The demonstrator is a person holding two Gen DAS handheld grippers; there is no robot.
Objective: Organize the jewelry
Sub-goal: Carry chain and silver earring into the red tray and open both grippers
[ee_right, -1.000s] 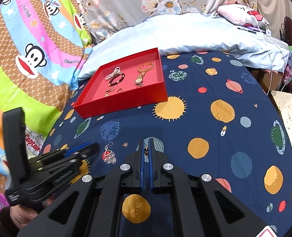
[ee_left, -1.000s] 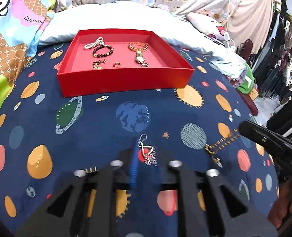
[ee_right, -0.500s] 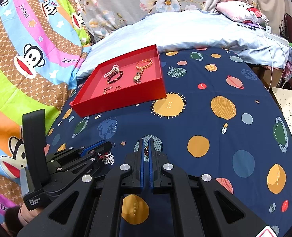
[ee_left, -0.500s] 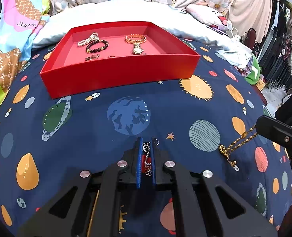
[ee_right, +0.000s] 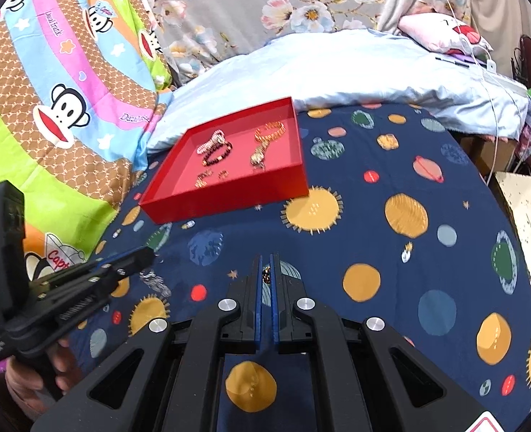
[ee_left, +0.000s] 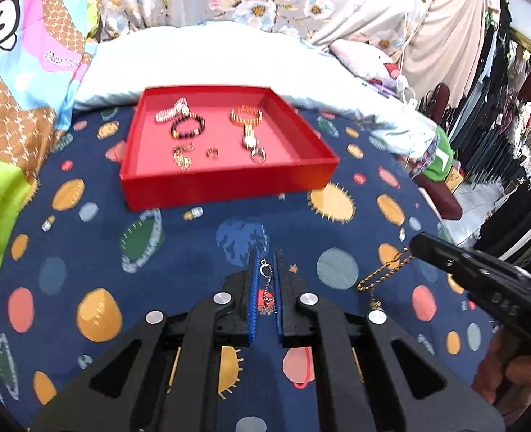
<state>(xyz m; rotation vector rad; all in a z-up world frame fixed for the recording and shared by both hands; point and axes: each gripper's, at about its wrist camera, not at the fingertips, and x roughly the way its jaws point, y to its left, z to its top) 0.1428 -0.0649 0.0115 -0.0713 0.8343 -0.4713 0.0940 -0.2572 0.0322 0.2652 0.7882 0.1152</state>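
A red tray (ee_left: 229,183) (ee_right: 229,198) sits on the navy planet-print bedspread and holds bracelets (ee_left: 188,127), a gold watch (ee_left: 248,126) and rings (ee_left: 258,154). My left gripper (ee_left: 264,262) is shut on a silver dangling earring (ee_left: 267,289), lifted above the spread in front of the tray. My right gripper (ee_right: 266,270) is shut on a gold chain, which hangs from its tip in the left wrist view (ee_left: 382,273); only a small piece (ee_right: 266,274) shows between its fingers in its own view.
A pale blue pillow (ee_left: 211,61) lies behind the tray. A colourful monkey-print blanket (ee_right: 49,108) is at the left. A cardboard box (ee_right: 521,216) and clothes racks (ee_left: 499,108) stand off the bed's right edge.
My left gripper has closed on the silver earring and lifted it off the spread. The right gripper keeps holding the gold chain and has risen slightly.
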